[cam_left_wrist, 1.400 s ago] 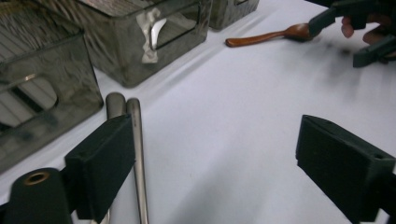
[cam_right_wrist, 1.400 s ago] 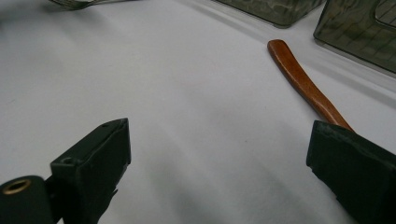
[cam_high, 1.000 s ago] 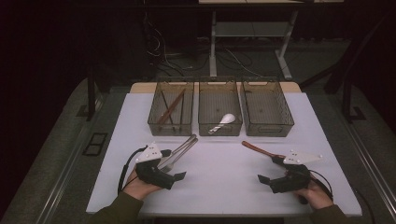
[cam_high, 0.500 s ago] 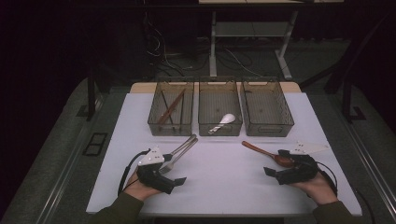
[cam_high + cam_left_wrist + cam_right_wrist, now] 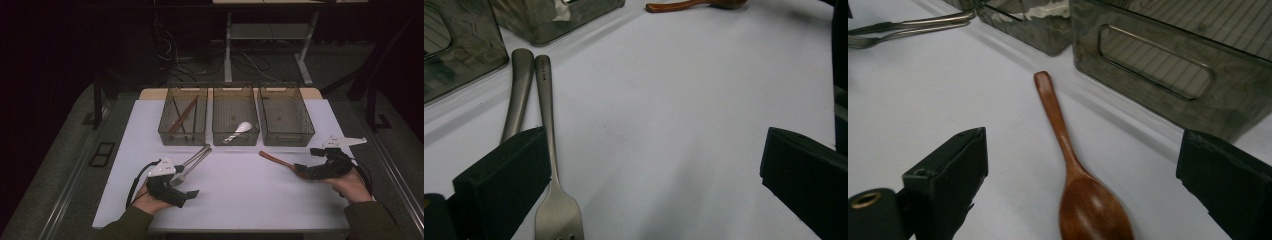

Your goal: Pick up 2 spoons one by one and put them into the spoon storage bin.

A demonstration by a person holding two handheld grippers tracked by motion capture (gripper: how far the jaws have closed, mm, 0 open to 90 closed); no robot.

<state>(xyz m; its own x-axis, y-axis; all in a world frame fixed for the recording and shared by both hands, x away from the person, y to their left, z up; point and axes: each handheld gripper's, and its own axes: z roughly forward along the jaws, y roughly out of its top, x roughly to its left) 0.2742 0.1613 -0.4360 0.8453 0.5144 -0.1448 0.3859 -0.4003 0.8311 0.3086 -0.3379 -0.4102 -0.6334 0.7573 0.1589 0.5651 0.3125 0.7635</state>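
High view first: on the white worktop [image 5: 235, 185] the left tool [image 5: 181, 191] lies at the near left, with a metal fork [image 5: 192, 162] and a second metal utensil [image 5: 200, 152] beside it, both running from the tool away toward the far right, their handle ends close to the near wall of the left bin [image 5: 183, 122]. The right tool [image 5: 306, 171] sits at the near right, its tip at the bowl end of a wooden spoon [image 5: 276, 160] whose handle points far and left, toward the gap between the middle bin [image 5: 235, 117] and the right bin [image 5: 286, 117]. Left gripper view: the left tool's jaws stand wide apart and grip nothing; the fork [image 5: 551, 165] lies just inside the left jaw, tines near, handle running straight away, and the other utensil [image 5: 518, 95] lies alongside, partly hidden by that jaw. Right gripper view: the right tool's jaws are likewise spread wide and empty, and the wooden spoon [image 5: 1073, 175] lies between them, bowl nearest, its long axis running almost straight ahead to the bins. The right tool looks better placed, already straddling the spoon; closing would pinch it across its width.
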